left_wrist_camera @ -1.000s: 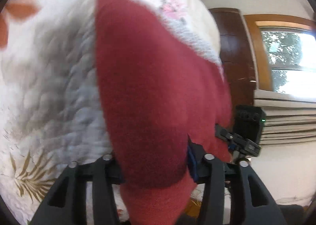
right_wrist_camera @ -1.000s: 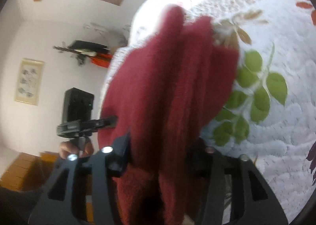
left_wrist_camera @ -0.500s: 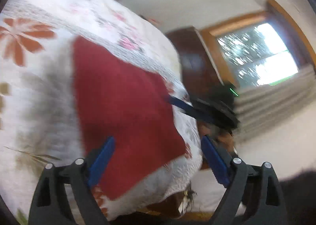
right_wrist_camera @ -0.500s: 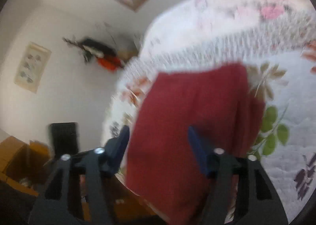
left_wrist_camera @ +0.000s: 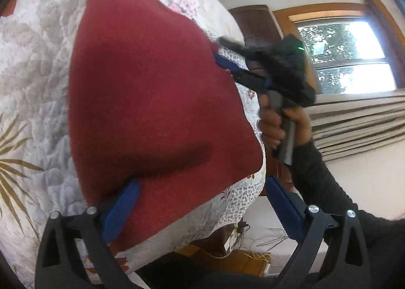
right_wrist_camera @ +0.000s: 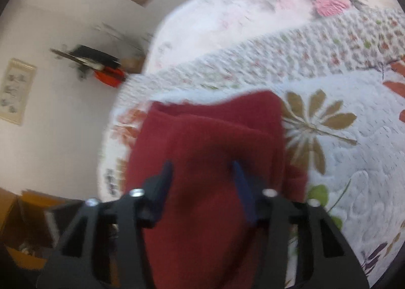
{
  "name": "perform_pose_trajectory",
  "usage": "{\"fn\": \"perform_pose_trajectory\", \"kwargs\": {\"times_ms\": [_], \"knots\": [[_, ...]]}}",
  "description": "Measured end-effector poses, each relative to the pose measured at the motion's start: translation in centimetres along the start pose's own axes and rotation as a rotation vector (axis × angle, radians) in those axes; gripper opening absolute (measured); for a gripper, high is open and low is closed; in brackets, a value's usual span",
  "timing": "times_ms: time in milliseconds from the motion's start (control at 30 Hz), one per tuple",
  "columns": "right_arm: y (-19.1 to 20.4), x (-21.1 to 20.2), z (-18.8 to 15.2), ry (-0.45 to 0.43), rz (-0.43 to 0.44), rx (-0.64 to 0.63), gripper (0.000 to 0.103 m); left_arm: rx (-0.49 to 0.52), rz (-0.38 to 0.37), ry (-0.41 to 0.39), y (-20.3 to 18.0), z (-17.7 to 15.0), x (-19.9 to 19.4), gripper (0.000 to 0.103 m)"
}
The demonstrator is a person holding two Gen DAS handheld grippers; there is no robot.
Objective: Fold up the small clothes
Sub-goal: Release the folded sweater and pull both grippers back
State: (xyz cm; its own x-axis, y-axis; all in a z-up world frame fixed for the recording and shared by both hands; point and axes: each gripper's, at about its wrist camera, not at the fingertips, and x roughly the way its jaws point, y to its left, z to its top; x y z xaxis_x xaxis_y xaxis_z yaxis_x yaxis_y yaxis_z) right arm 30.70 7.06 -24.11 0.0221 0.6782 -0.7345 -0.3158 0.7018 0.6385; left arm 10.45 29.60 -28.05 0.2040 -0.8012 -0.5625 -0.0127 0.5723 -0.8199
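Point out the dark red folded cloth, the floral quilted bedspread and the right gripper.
dark red folded cloth (left_wrist_camera: pixel 157 91): left wrist view, middle of its flat top surface.
floral quilted bedspread (right_wrist_camera: pixel 354 170): right wrist view, bare white quilting beside the cloth.
right gripper (right_wrist_camera: pixel 202 172): right wrist view, midway between its open blue fingertips.

Left gripper (left_wrist_camera: pixel 200 203): black skeletal frame with triangular cut-outs, silver screw heads, blue finger pads (left_wrist_camera: pixel 121 209). Right gripper (right_wrist_camera: pixel 202 182): same black frame, silver screws, blue pads; black camera block with green light, grey handle. Hand (left_wrist_camera: pixel 283 124); black knit sleeve (left_wrist_camera: pixel 319 182).
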Motion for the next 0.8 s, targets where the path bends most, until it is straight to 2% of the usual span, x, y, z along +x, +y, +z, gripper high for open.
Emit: {"fn": "perform_pose_trajectory", "kwargs": {"times_ms": [33,67,100,200,300,333,367,400,433,533,567,667,733,800], "knots": [[0.1,-0.3,0.1,-0.011,-0.016,0.002,0.036,-0.006,0.008,-0.006,-0.3,-0.3,-0.2,0.099],[0.8,-1.0,0.0,-0.035,-0.034,-0.001,0.041,-0.007,0.037,-0.015,-0.8,-0.5,-0.6,0.099],[0.8,-1.8,-0.6,-0.057,-0.055,-0.016,0.057,0.002,0.065,-0.027,-1.1,-0.7,-1.1,0.099],[5.3,-5.7,-3.2,-0.167,-0.188,-0.123,0.090,0.092,0.280,-0.098,-4.4,-1.5,-3.2,0.099],[10.2,-9.7,-8.1,-0.262,-0.340,-0.190,0.099,0.227,0.497,-0.196,-8.1,-3.4,-6.1,0.099],[11.2,-10.5,-9.5,-0.286,-0.402,-0.198,0.100,0.255,0.571,-0.253,-9.2,-4.3,-7.5,0.099],[12.4,-11.5,-11.3,-0.318,-0.470,-0.209,0.100,0.265,0.607,-0.299,-10.3,-5.1,-8.7,0.099],[13.2,-12.3,-13.1,-0.350,-0.519,-0.215,0.100,0.267,0.626,-0.331,-11.2,-5.6,-9.7,0.099],[14.0,-12.9,-14.6,-0.368,-0.556,-0.215,0.100,0.272,0.661,-0.396,-12.8,-6.8,-11.1,0.099],[16.2,-14.2,-18.4,-0.374,-0.696,-0.204,0.100,0.334,0.663,-0.451,-16.5,-9.1,-13.0,0.099],[16.5,-14.6,-19.2,-0.371,-0.705,-0.203,0.100,0.341,0.652,-0.457,-17.6,-8.5,-13.2,0.099],[18.6,-16.6,-21.9,-0.369,-0.697,-0.196,0.100,0.339,0.600,-0.492,-19.9,-10.1,-14.6,0.099],[20.3,-17.9,-23.7,-0.370,-0.688,-0.214,0.100,0.340,0.614,-0.494,-20.8,-10.6,-14.9,0.099],[21.8,-18.6,-25.1,-0.367,-0.662,-0.220,0.100,0.353,0.681,-0.447,-21.2,-11.2,-14.3,0.099]]}}
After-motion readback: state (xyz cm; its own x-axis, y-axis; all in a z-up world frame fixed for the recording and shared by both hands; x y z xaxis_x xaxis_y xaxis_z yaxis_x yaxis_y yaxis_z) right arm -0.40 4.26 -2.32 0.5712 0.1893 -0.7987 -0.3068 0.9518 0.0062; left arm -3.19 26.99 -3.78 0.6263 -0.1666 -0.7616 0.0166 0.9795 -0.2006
